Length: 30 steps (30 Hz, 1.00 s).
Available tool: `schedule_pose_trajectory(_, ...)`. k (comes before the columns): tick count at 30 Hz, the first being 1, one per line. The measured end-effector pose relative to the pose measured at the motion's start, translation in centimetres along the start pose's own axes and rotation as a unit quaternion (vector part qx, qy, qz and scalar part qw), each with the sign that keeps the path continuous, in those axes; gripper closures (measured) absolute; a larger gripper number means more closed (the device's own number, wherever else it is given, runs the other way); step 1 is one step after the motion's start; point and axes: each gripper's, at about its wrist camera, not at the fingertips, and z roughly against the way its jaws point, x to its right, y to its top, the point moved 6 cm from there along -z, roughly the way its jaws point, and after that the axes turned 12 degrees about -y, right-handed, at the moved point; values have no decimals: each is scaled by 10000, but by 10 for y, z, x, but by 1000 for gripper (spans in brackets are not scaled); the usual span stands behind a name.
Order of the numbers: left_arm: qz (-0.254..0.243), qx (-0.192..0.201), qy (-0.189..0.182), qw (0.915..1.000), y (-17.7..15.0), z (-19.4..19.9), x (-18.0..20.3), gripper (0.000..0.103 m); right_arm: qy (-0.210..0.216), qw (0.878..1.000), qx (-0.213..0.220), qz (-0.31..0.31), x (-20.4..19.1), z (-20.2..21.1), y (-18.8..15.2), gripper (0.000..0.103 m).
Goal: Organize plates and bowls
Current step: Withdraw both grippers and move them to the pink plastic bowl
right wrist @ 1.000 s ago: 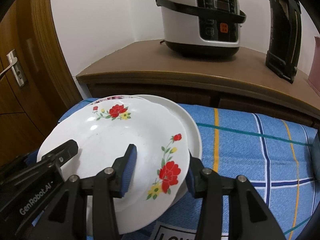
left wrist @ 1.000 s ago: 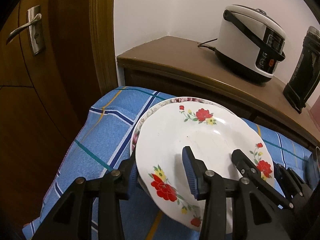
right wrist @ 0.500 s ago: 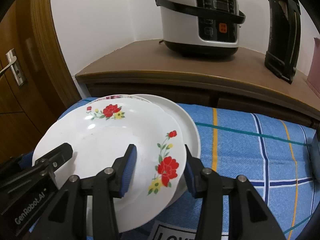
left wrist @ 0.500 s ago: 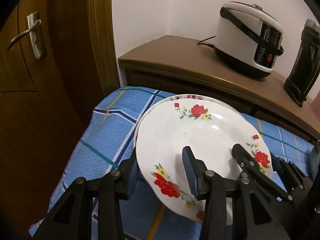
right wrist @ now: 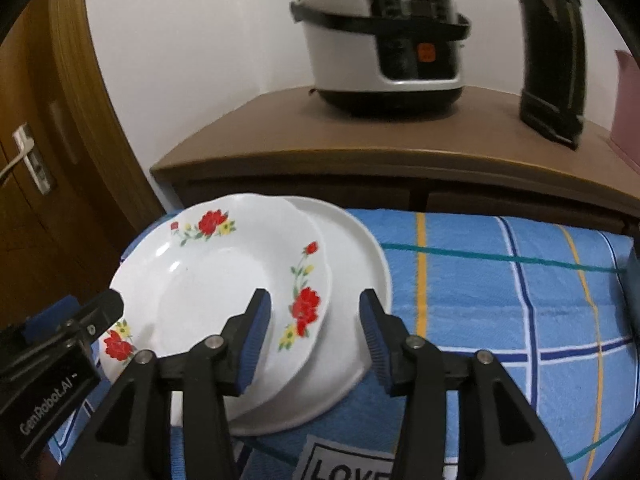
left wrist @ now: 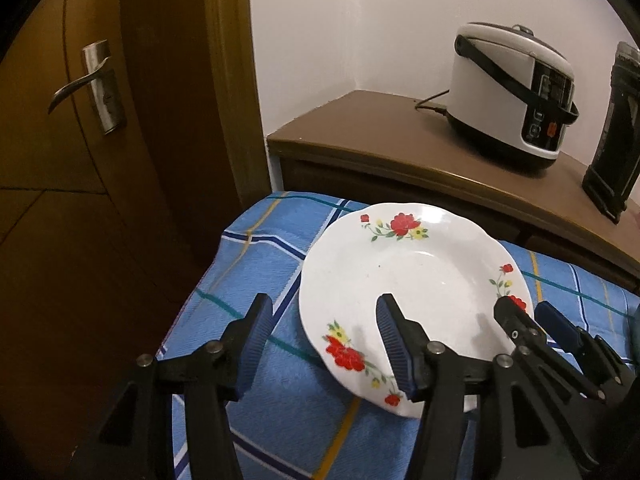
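Observation:
A white plate with red flowers (left wrist: 416, 272) lies on top of a plain white plate (right wrist: 352, 240) on the blue checked cloth (left wrist: 256, 272). The flowered plate also shows in the right wrist view (right wrist: 212, 268). My left gripper (left wrist: 320, 344) is open, its right finger over the plate's near rim, its left finger beside the plate over the cloth. My right gripper (right wrist: 316, 332) is open, straddling the right rims of both plates. The right gripper also shows in the left wrist view (left wrist: 532, 324) at the plate's right edge.
A wooden sideboard (right wrist: 360, 148) stands behind the table with a rice cooker (right wrist: 384, 36) and a black appliance (right wrist: 552, 52). A wooden door with a metal handle (left wrist: 88, 84) is at the left. A dark object (right wrist: 634, 280) sits at the cloth's right edge.
Both grippers have pulled back and risen a little from the plates. The flowered plate has come to rest on the stack. The left gripper's fingers no longer straddle the plate rim.

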Motion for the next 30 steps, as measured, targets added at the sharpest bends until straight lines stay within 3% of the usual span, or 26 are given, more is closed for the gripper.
schedule_pose_trajectory(14, -116, 104, -239, 9996, -25, 33, 32, 46, -238, 9984, 515, -82, 38, 70, -21, 51)
schedule_pose_trajectory(25, -510, 49, -900, 9946, -52, 61, 108, 46, -480, 9947, 775, -477, 116, 144, -40, 40)
schedule_pose_trajectory(30, -905, 9, -1312, 9872, -62, 72, 158, 46, -747, 9895, 944, -806, 165, 176, -45, 39)
